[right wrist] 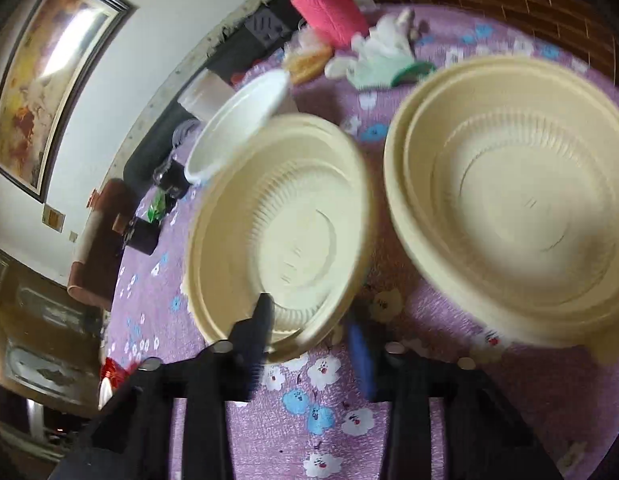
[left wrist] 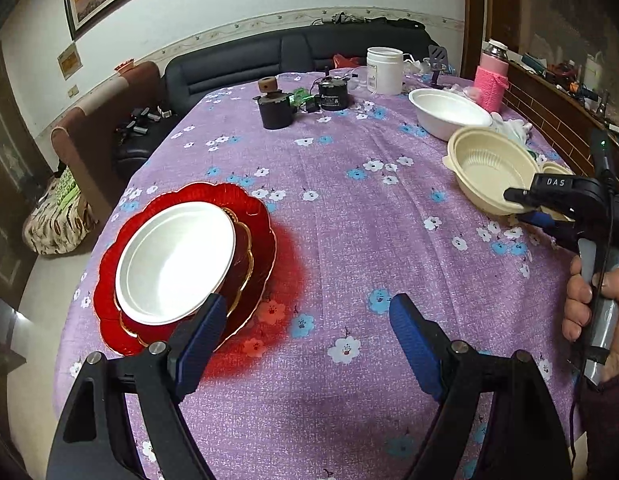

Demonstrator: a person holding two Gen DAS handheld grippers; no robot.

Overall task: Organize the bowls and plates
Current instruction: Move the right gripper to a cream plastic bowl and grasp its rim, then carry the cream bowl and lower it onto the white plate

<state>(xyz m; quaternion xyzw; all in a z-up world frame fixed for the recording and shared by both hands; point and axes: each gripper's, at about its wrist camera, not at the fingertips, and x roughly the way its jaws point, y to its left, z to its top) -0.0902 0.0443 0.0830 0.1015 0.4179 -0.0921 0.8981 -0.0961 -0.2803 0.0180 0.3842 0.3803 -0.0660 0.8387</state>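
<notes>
White jar (left wrist: 384, 70), pink-sleeved flask (left wrist: 492, 80)

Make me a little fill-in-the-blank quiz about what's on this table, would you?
1. The white bowl sits on a flower-edged plate coloured ____.
2. The tablecloth is purple with a ____ pattern.
3. The right gripper has one finger inside and one outside the rim of a ____ bowl.
4. The left gripper holds ____.

Missing words: red; flower; cream; nothing
</notes>
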